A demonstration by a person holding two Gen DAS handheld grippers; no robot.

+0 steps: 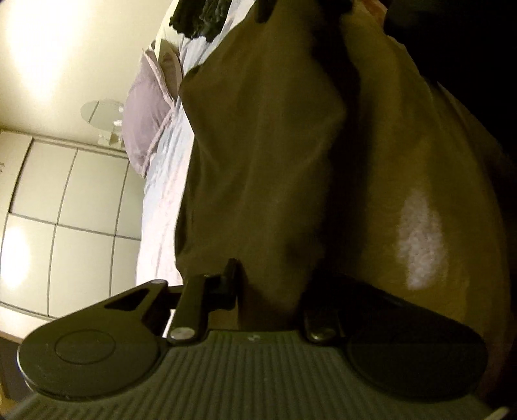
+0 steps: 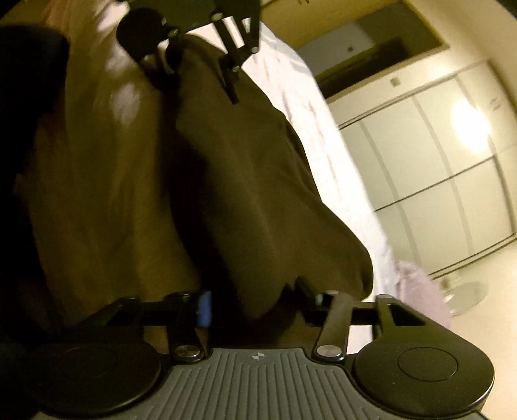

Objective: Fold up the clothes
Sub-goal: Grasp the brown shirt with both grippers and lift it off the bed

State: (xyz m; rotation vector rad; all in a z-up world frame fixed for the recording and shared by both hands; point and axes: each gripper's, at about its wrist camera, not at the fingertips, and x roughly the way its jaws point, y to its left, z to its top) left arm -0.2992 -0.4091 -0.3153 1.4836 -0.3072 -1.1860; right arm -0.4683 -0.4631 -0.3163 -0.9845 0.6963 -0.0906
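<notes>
An olive-brown garment [image 1: 274, 145] stretches between my two grippers above a bed, with a pale patch on its right side. In the left wrist view my left gripper [image 1: 271, 284] is at the bottom. One finger [image 1: 231, 278] shows, the other is buried under cloth, and the bunched fabric fills the gap. In the right wrist view the garment [image 2: 245, 194] runs from my right gripper [image 2: 255, 300], shut on a thick bunch of it, up to the left gripper [image 2: 197, 87], which pinches the far end.
The bed has a white sheet [image 1: 161, 210] [image 2: 307, 106] and a lilac pillow [image 1: 145, 119] [image 2: 420, 284]. A dark pile of clothes [image 1: 200, 16] lies further along the bed. White wardrobe doors [image 1: 64, 210] [image 2: 436, 155] stand beyond it.
</notes>
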